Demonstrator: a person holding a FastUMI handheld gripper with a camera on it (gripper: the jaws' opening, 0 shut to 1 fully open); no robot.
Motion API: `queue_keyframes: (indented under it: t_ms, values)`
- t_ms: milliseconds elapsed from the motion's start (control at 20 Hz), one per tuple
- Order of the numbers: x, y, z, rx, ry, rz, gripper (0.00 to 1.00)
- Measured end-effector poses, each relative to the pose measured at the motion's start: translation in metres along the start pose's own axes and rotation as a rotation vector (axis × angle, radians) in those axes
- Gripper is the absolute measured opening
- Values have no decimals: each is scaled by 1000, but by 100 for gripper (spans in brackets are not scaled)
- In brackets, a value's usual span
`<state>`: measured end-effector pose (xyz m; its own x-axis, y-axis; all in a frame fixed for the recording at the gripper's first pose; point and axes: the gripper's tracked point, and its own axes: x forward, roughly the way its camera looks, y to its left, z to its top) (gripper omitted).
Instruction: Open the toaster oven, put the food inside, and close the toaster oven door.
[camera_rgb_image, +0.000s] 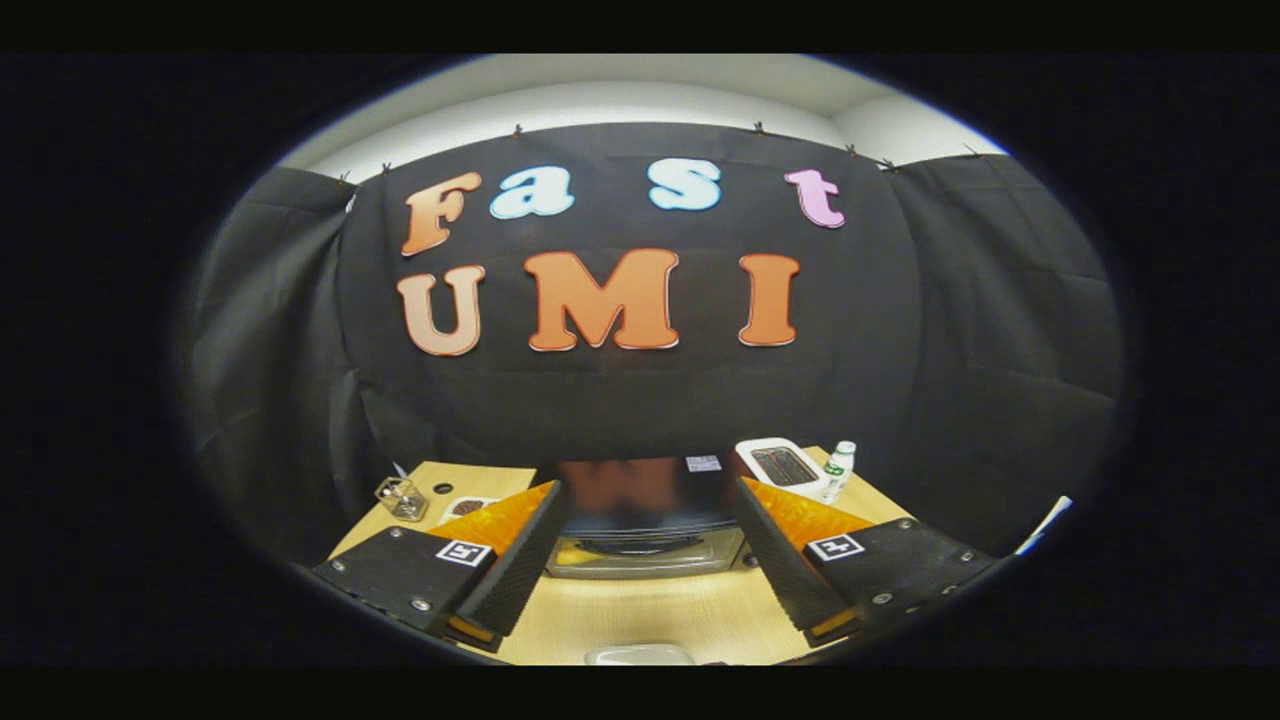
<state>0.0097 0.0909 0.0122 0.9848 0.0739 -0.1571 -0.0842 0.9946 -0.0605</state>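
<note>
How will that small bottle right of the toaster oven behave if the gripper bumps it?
The bottle stands upright and is tall for its narrow base, so a sideways push would likely tip it, then let it roll. It looks like thin clear plastic, probably light. It stands next to the white tray, beyond the open gripper, so it might knock against that.

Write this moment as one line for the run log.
gripper: open, holding nothing | toaster oven: ahead between fingers, door looks closed | table: bottle, glass jar
</note>
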Motion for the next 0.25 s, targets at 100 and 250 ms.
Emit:
queue_keyframes:
  t_ms: [100, 250]
  values:
    - [-12, -2, 8, -13, -18, -16, 99]
    - [-26, -2, 13, -10, -32, -35, 99]
